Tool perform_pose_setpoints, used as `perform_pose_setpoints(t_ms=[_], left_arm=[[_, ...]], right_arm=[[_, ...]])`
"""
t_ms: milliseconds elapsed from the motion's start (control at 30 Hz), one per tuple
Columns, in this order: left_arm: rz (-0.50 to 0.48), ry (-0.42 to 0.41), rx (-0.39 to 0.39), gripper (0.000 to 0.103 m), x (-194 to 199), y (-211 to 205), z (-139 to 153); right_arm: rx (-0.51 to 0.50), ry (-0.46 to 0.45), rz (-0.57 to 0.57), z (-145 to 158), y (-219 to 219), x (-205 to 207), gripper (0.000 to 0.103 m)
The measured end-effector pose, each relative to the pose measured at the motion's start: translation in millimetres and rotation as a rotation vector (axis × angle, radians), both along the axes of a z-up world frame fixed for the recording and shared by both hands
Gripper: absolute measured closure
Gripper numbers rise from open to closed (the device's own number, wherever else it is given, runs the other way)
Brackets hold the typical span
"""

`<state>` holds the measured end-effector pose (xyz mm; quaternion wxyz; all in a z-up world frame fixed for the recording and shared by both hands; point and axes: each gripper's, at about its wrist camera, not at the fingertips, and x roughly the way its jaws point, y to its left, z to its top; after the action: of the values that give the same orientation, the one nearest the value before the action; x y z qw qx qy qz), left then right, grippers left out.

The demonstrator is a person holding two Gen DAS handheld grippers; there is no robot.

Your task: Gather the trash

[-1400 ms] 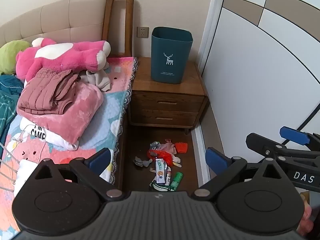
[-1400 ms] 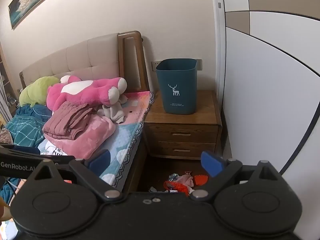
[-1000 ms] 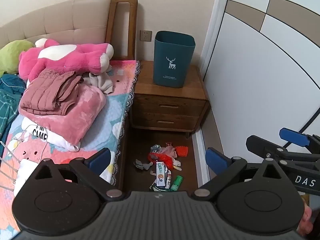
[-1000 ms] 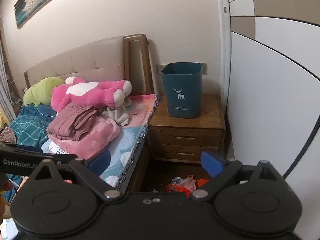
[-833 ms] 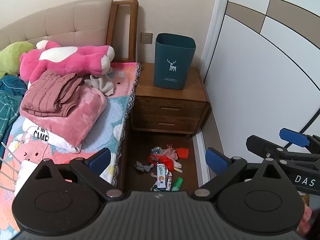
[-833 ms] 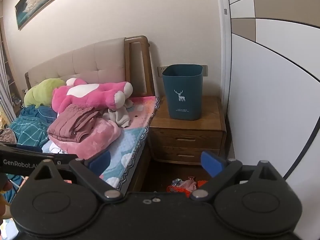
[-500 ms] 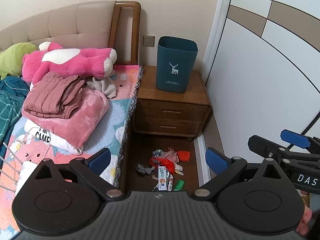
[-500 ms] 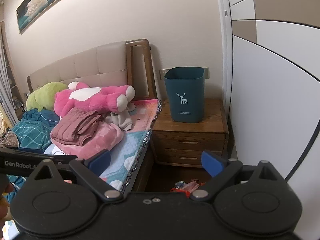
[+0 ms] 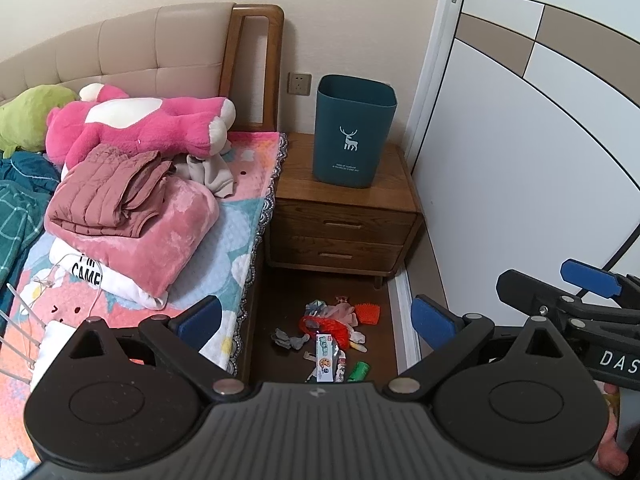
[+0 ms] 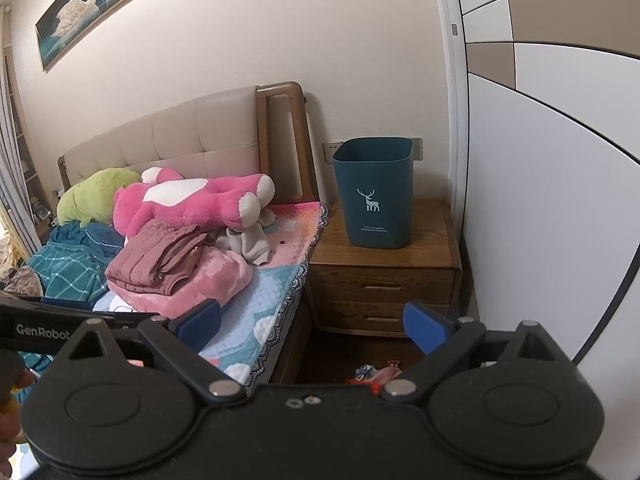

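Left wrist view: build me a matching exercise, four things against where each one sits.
Things:
1. teal bin
2. pink plush toy
3. litter pile
4. wall socket

Places:
A. on the floor in front of the nightstand
B. on the wall beside the headboard
C. on top of the nightstand
D. on the bed near the headboard

Pairs: 1-C, 2-D, 3-A, 4-B

At left of the frame we see a pink plush toy [image 9: 136, 128] lying above folded pink clothes [image 9: 120, 208]; a wooden nightstand [image 9: 344, 224] stands at centre beside the white wardrobe [image 9: 540, 160].
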<state>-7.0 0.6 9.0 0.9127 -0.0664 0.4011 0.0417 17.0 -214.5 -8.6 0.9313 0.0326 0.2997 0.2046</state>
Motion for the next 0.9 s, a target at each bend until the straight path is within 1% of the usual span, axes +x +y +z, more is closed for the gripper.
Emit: perform_pose_setpoints(t_ms=[300, 900], left_arm=[[-0.003, -0.039, 0.007, 0.001, -5.1, -5.6, 5.8], [0.002, -0.055, -0.006, 0.001, -6.9, -1.0, 5.7]], right_arm=[[-0.003, -0.006, -0.01, -1.3, -0.9, -2.1, 0.005], [0.001, -0.01, 0.004, 0.9, 0.3, -1.8, 0.006]])
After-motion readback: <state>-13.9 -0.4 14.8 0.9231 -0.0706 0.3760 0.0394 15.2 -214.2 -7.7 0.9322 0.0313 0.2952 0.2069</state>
